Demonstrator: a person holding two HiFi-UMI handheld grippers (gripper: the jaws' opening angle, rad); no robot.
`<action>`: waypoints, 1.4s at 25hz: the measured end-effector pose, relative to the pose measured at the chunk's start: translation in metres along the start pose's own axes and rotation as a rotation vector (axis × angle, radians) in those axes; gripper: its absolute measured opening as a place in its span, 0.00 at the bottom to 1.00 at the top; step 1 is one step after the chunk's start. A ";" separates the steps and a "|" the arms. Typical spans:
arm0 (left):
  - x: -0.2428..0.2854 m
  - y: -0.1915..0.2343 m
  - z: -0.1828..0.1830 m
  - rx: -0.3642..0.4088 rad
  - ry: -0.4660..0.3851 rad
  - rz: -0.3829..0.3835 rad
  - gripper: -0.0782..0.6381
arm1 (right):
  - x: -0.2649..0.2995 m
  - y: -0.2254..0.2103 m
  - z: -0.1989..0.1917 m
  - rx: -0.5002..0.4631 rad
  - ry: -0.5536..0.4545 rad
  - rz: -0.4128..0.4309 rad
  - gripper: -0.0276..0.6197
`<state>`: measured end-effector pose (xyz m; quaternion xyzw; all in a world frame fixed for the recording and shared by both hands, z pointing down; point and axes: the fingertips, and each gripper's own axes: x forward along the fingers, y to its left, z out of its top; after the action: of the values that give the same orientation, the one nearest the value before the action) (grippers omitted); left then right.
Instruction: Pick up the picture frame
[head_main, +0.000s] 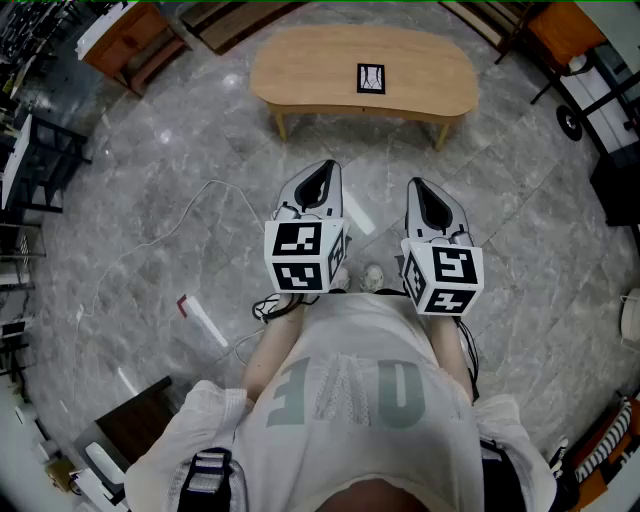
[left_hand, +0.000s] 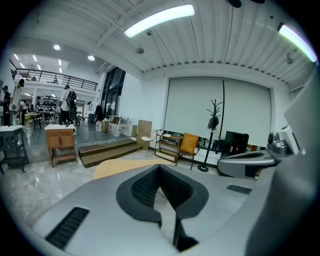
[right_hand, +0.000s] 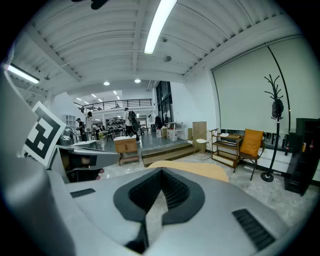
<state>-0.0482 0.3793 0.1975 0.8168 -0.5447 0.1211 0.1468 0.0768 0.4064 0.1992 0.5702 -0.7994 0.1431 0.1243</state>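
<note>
The picture frame (head_main: 371, 78), small with a black border, lies flat on the light wooden oval table (head_main: 300, 70) at the far side of the head view. Both grippers hover side by side over the grey marble floor, well short of the table. My left gripper (head_main: 326, 170) and my right gripper (head_main: 414, 186) both have their jaws shut with nothing between them. The left gripper view has its jaws (left_hand: 160, 168) closed at the tip, the table (left_hand: 117, 168) beyond. The right gripper view has closed jaws (right_hand: 161, 171) too, before the table (right_hand: 202, 171). Neither gripper view shows the frame.
A white cable (head_main: 170, 228) trails over the floor at left. An orange wooden cabinet (head_main: 125, 38) and low wooden steps (head_main: 235, 20) stand beyond the table's left end. Black racks (head_main: 30, 160) line the left side; a wheeled stand (head_main: 585, 90) is at right.
</note>
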 end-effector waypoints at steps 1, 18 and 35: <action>0.001 -0.002 0.001 0.001 -0.002 0.001 0.12 | 0.000 -0.003 0.000 -0.001 -0.003 -0.001 0.05; 0.029 -0.028 0.008 -0.002 -0.039 0.032 0.12 | 0.007 -0.047 -0.008 0.111 -0.060 0.079 0.05; 0.199 0.083 0.081 -0.005 -0.109 -0.008 0.12 | 0.167 -0.087 0.071 -0.071 -0.127 -0.040 0.05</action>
<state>-0.0472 0.1488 0.2031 0.8239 -0.5490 0.0742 0.1195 0.1038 0.2073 0.2016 0.5892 -0.7986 0.0759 0.0964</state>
